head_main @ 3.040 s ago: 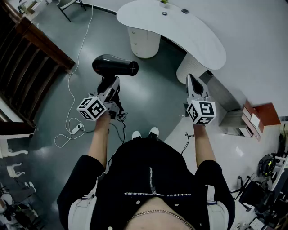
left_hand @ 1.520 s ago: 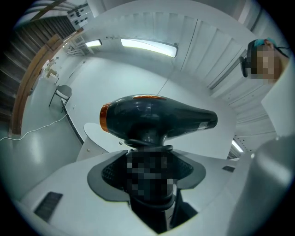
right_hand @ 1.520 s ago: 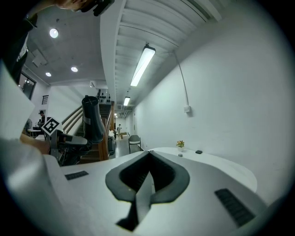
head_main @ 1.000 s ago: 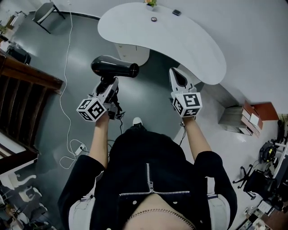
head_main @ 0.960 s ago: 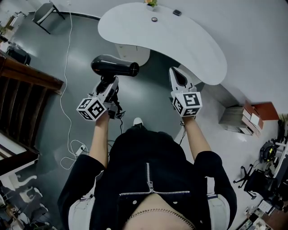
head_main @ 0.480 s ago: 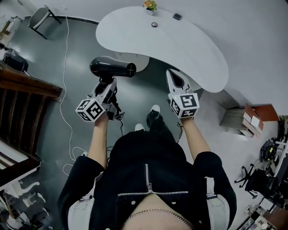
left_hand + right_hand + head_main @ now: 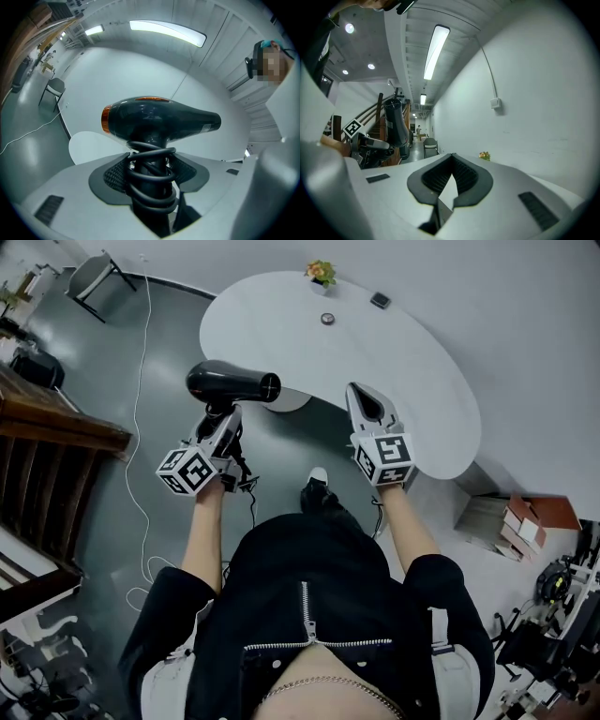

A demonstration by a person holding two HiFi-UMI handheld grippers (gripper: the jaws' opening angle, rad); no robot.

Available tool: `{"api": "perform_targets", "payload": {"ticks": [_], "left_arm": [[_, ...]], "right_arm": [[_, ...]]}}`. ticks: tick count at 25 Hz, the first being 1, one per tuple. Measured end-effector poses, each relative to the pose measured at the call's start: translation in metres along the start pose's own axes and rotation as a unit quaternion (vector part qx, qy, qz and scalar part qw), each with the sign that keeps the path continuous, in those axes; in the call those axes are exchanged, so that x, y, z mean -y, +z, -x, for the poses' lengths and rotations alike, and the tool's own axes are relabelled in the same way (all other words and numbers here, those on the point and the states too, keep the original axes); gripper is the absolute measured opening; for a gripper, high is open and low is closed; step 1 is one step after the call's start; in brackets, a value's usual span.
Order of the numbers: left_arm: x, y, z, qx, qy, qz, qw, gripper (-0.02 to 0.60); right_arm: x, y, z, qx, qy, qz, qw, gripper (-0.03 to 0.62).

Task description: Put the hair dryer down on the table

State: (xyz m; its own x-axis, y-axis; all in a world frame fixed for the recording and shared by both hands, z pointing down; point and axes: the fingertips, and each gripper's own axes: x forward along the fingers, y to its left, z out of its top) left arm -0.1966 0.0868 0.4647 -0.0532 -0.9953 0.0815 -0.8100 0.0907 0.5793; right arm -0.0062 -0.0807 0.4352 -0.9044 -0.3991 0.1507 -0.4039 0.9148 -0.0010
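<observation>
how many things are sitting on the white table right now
3 on the table: a small potted plant at the far edge, a dark flat item right of it, and a small round object nearer the middle. The right claw may hide something at the near edge.

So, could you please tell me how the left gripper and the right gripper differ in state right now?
The left gripper is shut on the cord-wrapped handle of the hair dryer; the right gripper is shut on nothing. In the head view the right gripper overlaps the table edge, the left gripper is over floor. Both point toward the table.
</observation>
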Motion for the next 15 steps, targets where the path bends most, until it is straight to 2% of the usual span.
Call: {"api": "perform_targets", "payload": {"ticks": [7,15], "left_arm": [[-0.004,0.02,-0.073,0.011,0.017,0.0,0.9998,0.265],[-0.011,0.028,-0.128,0.012,0.022,0.0,0.9997,0.265]], "right_arm": [[0.06,0.016,-0.056,0.003,0.023,-0.003,1.0,0.006],[0.102,0.022,-0.091,0.003,0.03,-0.004,1.0,0.006]]}}
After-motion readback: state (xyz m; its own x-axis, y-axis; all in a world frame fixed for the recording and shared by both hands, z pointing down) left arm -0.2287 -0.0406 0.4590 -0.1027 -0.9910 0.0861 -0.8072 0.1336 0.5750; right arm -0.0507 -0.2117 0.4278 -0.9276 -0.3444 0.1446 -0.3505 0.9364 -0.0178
